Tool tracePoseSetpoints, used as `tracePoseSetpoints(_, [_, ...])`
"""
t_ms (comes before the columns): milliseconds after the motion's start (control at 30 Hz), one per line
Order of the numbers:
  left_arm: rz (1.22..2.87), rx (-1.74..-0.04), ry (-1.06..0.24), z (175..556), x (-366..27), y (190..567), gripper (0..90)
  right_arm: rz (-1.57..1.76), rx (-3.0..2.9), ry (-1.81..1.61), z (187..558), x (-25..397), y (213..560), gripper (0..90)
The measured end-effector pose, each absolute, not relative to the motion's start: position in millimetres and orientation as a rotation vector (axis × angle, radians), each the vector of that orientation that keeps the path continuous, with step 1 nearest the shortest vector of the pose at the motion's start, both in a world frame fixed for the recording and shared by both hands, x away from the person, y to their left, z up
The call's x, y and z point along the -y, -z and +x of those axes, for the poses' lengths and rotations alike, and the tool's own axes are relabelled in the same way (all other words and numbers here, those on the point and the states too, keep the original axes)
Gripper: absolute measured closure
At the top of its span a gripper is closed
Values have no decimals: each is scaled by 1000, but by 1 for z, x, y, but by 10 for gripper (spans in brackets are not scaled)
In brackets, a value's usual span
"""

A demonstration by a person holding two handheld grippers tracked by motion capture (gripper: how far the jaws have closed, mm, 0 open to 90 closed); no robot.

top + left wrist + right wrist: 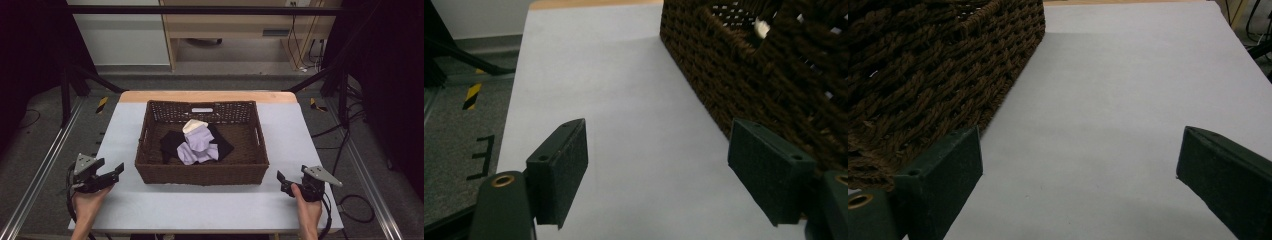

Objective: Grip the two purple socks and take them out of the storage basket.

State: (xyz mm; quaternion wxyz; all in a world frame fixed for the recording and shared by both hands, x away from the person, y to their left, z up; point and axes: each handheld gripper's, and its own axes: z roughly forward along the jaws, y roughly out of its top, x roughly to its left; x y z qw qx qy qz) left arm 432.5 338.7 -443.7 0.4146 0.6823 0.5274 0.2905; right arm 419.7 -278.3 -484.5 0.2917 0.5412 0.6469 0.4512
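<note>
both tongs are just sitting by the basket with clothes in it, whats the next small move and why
Probably lift the left tongs over the basket's near rim toward the purple cloth. Both tongs are open and hold nothing, the right tongs resting at the basket's other corner. The purple cloth lies on top of the black cloth, so it looks like the easiest piece to grab first.

Clothes in basket, mid-table
</note>
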Motion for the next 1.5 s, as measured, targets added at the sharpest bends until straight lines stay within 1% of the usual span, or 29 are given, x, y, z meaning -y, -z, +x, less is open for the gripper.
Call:
tracePoseSetpoints(467, [1654, -1269, -708, 426, -331, 416, 263, 1450, -1702, -1191, 420, 280, 484, 48])
tracePoseSetpoints(633, [1627, -1238, -718, 421, -328, 403, 274, 1434, -1678, -1208, 421, 281, 481, 45])
tracePoseSetpoints(800, [1635, -1210, -720, 419, -327, 393, 271, 1437, -1679, -1216, 420, 280, 483, 46])
tracePoseSetpoints(833, [1625, -1197, -745, 418, -327, 389, 273, 1443, -1680, -1216, 420, 280, 484, 51])
tracePoseSetpoints(1100, [1617, -1168, -745, 422, -322, 376, 276, 1431, -1684, -1197, 420, 278, 484, 51])
tracePoseSetpoints(1300, [1619, -1122, -754, 430, -310, 360, 279, 1419, -1707, -1177, 420, 276, 484, 52])
tracePoseSetpoints(1500, [1651, -1071, -761, 440, -286, 345, 287, 1415, -1706, -1174, 420, 275, 484, 52])
